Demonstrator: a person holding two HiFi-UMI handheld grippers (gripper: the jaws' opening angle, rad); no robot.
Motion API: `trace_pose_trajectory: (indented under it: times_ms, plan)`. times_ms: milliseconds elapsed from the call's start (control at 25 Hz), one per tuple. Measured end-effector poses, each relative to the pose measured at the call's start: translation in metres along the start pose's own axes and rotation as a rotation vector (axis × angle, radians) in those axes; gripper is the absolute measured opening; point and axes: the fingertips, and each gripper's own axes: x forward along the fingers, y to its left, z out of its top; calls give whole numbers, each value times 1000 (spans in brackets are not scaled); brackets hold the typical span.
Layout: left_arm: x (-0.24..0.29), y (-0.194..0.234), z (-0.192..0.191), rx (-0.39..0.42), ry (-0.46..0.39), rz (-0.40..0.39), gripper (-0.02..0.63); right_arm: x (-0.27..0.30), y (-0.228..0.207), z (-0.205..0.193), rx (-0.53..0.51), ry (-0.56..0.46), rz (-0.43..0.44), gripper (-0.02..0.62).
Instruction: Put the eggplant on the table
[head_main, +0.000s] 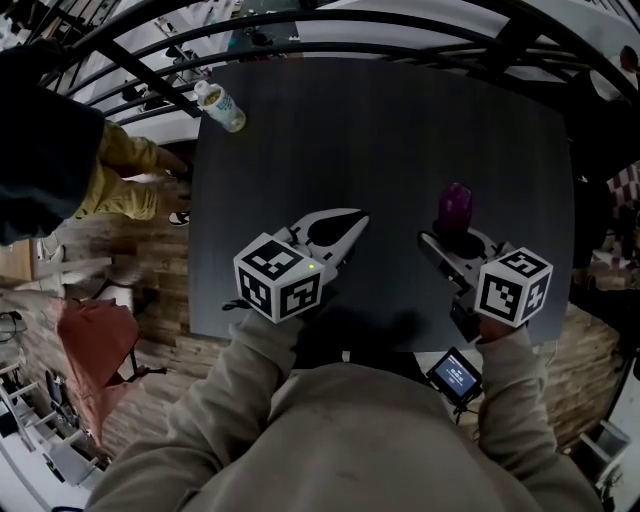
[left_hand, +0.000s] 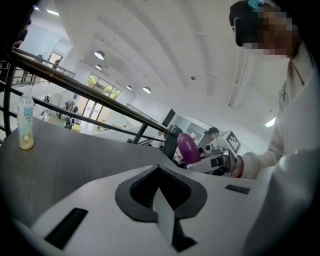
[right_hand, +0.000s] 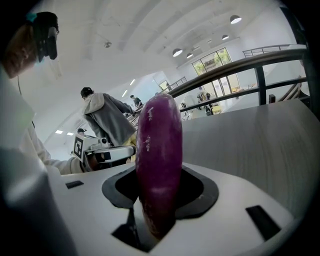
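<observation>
From my remote seat, the task read as under way but not finished. The right gripper (head_main: 452, 240) had its jaws partway apart and clamped on the lower end of the eggplant (head_main: 457, 207), which stood nearly upright between the pads, rounded end up. In the head view it sat at about 3 o'clock from the middle of the dark table (head_main: 400, 130), over the top rather than off its edge. I could not see it resting on the surface (no view showed its lower end against the tabletop), so I judged it to be held just clear. What was left, as I saw it, was to bring it down to the table, open the jaws and draw the gripper away.

The left gripper (head_main: 355, 220) had its jaws closed together with nothing between them. It pointed in from about 7 o'clock of the table's middle and, to my eye, had no part in the job.

Little writing could be read. A small plastic bottle (head_main: 220, 106) stood at the table's 11 o'clock corner, well apart from both grippers. It had a pale label with some blue on it, but the print was too small for me to make out. The marker cube (head_main: 280, 277) on each gripper showed only black-and-white square patterns, no words. A little lit screen (head_main: 455, 372) hung below the right hand at roughly 5 o'clock, and its lines of text were too fine to read.
</observation>
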Motion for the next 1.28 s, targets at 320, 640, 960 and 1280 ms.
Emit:
trace_pose_trajectory:
  times_ms: [320,640,960,1280]
  plan:
    - [2,10,-18,-45,28,2,5,10,-10,-20,12,49,-4,178]
    - [3,18,-38,-77,67,12,5,20,-16,-44,37,100,7,178]
    - [4,23,-61,-131,107,5,5,32,-23,-64,76,147,1,178]
    - [7,37,-89,-163,152,2,5,53,-35,-86,96,191,-12,178]
